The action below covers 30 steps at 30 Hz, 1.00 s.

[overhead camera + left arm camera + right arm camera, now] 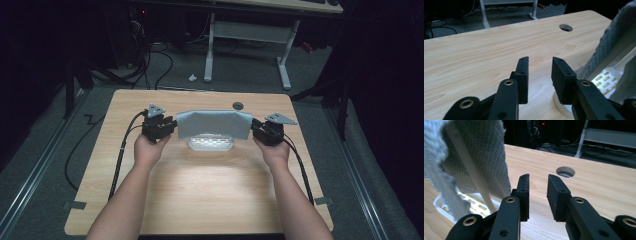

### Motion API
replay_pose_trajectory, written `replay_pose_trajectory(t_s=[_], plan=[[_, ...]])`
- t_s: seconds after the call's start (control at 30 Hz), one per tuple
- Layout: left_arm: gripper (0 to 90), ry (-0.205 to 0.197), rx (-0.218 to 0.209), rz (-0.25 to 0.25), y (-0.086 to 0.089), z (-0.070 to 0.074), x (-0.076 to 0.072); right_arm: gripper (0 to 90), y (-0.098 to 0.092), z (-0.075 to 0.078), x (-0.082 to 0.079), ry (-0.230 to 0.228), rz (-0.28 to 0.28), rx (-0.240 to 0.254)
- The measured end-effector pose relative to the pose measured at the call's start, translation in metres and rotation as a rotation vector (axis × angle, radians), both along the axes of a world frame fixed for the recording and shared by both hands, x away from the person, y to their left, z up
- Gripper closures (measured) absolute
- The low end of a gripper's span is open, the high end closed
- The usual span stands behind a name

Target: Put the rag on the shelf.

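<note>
A grey textured cloth hangs draped over a white rack whose slotted base sits on the wooden table. My left gripper is at the cloth's left end, open, with nothing between its jaws. In the left gripper view the gripper points at bare table, with the cloth and the rack base to its right. My right gripper is at the cloth's right end, also open and empty. In the right gripper view the gripper has the cloth and a white rod to its left.
A round cable hole lies in the table behind the cloth, also seen as the hole and the hole. Black cables trail from both grippers over the table edges. A white desk frame stands on the floor beyond.
</note>
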State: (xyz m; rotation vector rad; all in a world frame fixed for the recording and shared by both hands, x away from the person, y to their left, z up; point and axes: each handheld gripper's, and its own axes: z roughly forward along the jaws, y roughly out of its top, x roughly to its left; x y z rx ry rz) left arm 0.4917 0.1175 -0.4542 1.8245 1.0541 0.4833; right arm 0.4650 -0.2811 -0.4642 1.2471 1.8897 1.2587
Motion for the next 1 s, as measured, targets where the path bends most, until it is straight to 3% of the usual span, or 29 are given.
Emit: replay_pose_trajectory(t_s=[0.37, 0.63, 0.83, 0.9, 1.0], plan=[[59.9, -0.009, 0.002, 0.05, 0.021, -0.002, -0.004, 70.9, -0.009, 0.008, -0.005, -0.015, -0.025, -0.008], [55.0, -0.028, 0.0, 0.058, 0.033, -0.001, -0.009, 68.4, -0.011, 0.01, -0.007, -0.018, -0.031, -0.019], [50.1, -0.051, 0.038, 0.058, 0.043, 0.0, -0.018, 62.4, -0.012, 0.012, -0.012, -0.011, -0.03, -0.032], [48.8, -0.053, 0.039, 0.056, 0.047, 0.0, -0.022, 61.2, -0.013, 0.013, -0.017, -0.03, -0.028, -0.021], [47.0, -0.057, 0.052, 0.05, 0.052, 0.001, -0.029, 57.6, -0.017, 0.014, -0.023, -0.021, -0.031, -0.01]])
